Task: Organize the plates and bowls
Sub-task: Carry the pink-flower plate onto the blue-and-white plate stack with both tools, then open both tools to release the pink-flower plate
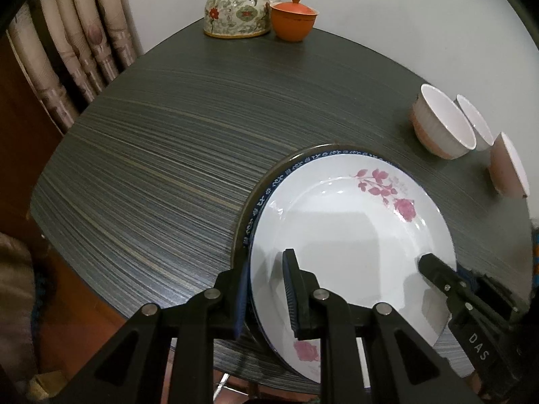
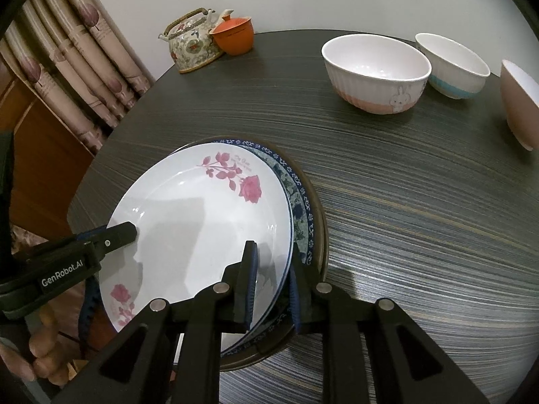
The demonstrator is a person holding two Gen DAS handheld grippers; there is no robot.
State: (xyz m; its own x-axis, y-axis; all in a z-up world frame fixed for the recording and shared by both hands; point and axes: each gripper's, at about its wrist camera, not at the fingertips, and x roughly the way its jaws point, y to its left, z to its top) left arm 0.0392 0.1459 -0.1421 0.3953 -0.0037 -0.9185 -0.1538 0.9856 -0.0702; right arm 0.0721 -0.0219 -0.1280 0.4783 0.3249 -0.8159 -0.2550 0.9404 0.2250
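Observation:
A white plate with pink roses tops a stack near the table's front edge. Under it lie a blue-patterned plate and a dark brown-rimmed plate. My left gripper is shut on the rose plate's left rim, one finger on top and one outside. My right gripper is shut on the opposite rim in the same way. I cannot tell whether the lower plates are clamped too. Three bowls stand apart at the right: a pink bunny bowl, a blue-banded bowl and a pink bowl.
A flowered teapot and an orange lidded cup stand at the back of the dark striped table by the wall. Curtains hang at the left. The stack overhangs the table's front edge. A hand holds the left gripper.

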